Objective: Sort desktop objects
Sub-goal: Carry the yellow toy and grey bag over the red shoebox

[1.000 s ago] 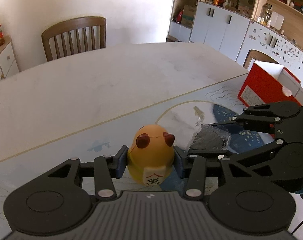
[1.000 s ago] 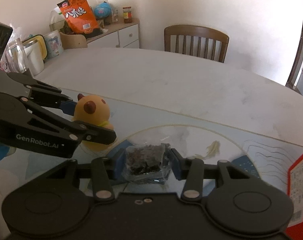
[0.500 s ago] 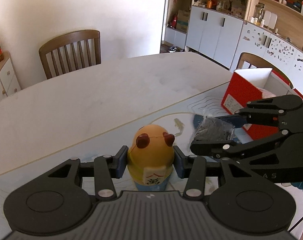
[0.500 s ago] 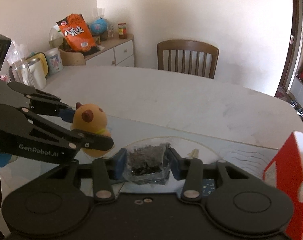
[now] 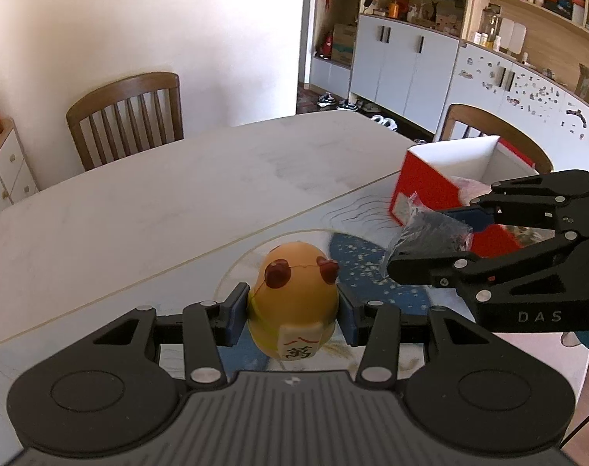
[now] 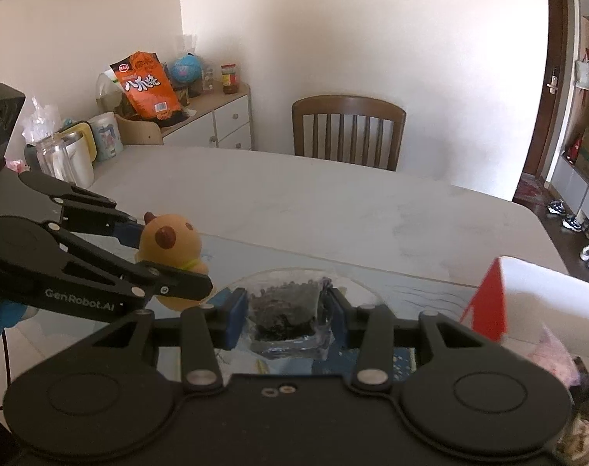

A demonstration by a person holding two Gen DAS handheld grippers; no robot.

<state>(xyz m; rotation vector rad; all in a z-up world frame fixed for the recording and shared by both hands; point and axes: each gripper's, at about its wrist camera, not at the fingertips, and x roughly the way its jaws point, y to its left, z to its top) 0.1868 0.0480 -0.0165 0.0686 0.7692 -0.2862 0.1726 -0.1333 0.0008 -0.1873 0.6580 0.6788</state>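
My left gripper [image 5: 292,316] is shut on a yellow-orange capybara toy [image 5: 294,303] with dark ears and a mahjong-tile label, held above the table mat. The same toy [image 6: 170,248] shows at the left of the right wrist view, clamped in the left gripper [image 6: 166,256]. My right gripper [image 6: 284,310] is shut on a clear plastic packet of dark bits [image 6: 284,308]. In the left wrist view that packet [image 5: 430,233] and the right gripper [image 5: 434,237] hang just in front of a red box [image 5: 422,190] with a white inside.
The pale table [image 5: 158,213] carries a blue patterned mat [image 5: 356,268] under glass. Wooden chairs [image 5: 127,116] stand at the far side and behind the red box. A sideboard [image 6: 213,120] with a snack bag, jars and a kettle stands at the left. The red box's corner [image 6: 488,303] is near the right gripper.
Both grippers have risen and moved right with their loads. The red box has come closer, and the packet now hangs right in front of it.
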